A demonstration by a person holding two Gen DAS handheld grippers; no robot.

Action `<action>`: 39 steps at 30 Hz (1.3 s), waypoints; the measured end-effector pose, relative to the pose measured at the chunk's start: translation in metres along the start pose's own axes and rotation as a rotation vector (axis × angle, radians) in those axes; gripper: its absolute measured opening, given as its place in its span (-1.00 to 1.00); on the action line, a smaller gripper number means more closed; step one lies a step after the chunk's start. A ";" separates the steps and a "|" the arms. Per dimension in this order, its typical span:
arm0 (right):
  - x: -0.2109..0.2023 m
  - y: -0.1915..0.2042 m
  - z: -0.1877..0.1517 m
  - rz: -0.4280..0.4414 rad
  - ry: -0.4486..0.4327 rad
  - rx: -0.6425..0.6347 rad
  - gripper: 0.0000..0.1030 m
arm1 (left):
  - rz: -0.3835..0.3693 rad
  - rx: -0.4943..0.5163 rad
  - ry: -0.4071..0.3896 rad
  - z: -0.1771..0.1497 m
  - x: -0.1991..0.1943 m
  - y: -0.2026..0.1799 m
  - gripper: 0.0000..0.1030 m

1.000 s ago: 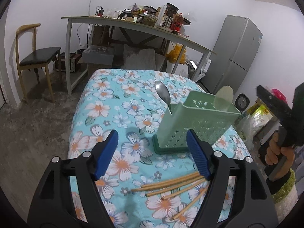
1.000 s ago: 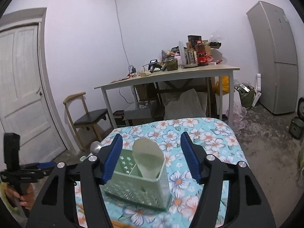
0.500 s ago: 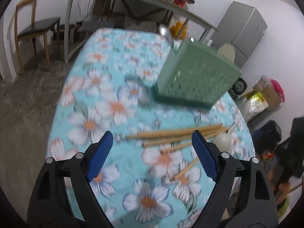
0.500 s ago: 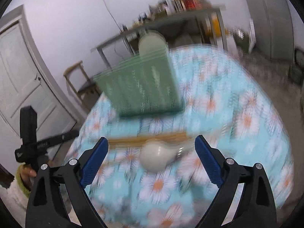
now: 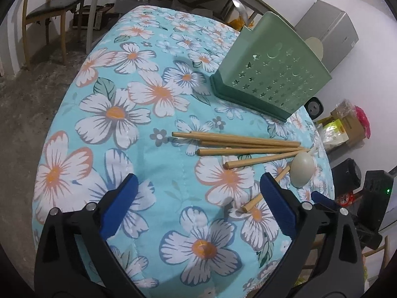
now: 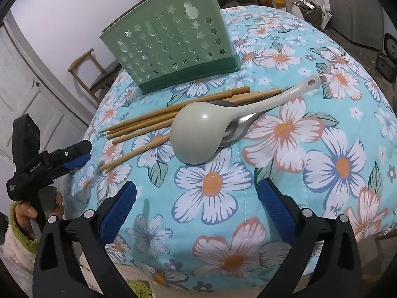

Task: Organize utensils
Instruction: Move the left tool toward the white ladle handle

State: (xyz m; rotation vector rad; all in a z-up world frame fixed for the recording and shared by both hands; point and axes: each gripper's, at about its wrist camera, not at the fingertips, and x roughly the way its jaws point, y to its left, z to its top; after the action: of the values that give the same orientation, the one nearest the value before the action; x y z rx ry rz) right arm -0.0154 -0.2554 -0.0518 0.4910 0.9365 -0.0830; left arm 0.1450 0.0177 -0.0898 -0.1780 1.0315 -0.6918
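Note:
A green star-punched utensil holder (image 5: 270, 74) (image 6: 168, 47) stands on the flowered tablecloth (image 5: 111, 114). A metal spoon (image 5: 238, 7) and a pale utensil (image 5: 315, 46) stick up out of it. Several wooden chopsticks (image 5: 235, 141) (image 6: 153, 121) lie in front of it. A pale ladle-like spoon (image 6: 198, 134) (image 5: 301, 171) rests on a metal spoon (image 6: 235, 130). My left gripper (image 5: 198, 198) (image 6: 79, 155) hovers short of the chopsticks, jaws opening, nothing between them. My right gripper (image 6: 198, 198) hovers just short of the pale spoon, jaws opening and empty.
The round table edge (image 6: 248, 280) drops off just below my right gripper. A wooden chair (image 5: 49, 7), a long cluttered desk and a grey fridge (image 5: 330, 32) stand behind. Boxes and bags (image 5: 347, 124) sit on the floor. A hand (image 6: 22, 211) holds the left gripper.
Both grippers have sunk and tipped down toward the tablecloth, and their jaws have spread wider. The chopsticks and pale spoon now fill the views; the holder sits farther up.

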 end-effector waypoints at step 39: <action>-0.040 -0.079 0.014 0.137 -0.055 0.198 0.84 | -0.383 0.232 0.133 -0.023 0.025 -0.119 -0.27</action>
State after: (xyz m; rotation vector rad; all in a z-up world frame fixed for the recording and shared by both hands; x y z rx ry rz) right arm -0.0504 -0.3373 -0.0426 0.7311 0.8425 -0.0651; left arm 0.0809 -0.0859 -0.0667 -0.1298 1.0451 -1.1775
